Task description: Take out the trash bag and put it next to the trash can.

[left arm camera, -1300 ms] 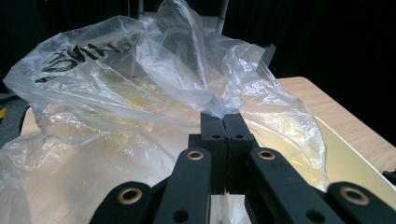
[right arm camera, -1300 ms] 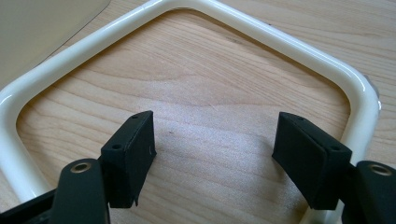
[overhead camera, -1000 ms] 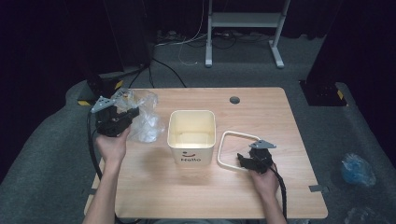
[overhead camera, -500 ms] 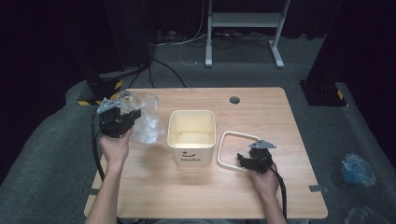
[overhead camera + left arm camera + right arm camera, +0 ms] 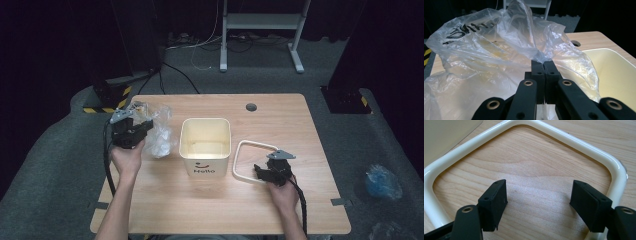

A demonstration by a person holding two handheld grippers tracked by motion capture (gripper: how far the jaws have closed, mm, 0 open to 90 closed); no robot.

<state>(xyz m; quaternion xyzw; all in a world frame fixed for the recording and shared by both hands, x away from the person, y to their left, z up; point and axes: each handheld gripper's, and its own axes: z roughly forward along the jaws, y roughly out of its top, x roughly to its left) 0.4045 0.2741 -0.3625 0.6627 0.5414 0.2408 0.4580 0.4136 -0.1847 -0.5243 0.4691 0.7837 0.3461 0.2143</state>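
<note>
Two grippers in play, one per hand. My left gripper (image 5: 131, 131) sits at the table's left edge with its jaws pressed together on a fold of the clear plastic bag (image 5: 499, 47); in the left gripper view the film bunches right at the jaw tips and billows up and away from them. My right gripper (image 5: 272, 171) rests low on the table (image 5: 280, 120) with its jaws spread wide apart and nothing between them but bare wood, inside the loop of the white ring frame (image 5: 564, 141).

Key relation: the cream bin (image 5: 205, 142) stands open-topped just to the right of the bag as seen in the high view, between my two hands. The bag hangs beside the bin's left wall, close to it; I cannot tell if they touch. The left gripper is the nearer one to the bag, and already has it. The bin's mouth lies forward-right of the left jaws.

Count: one bag, one bin, one ring frame.

Judgement: the bag is likely meant to line the bin, so it must travel rightward over the rim. The thin film may slip or snag.
</note>
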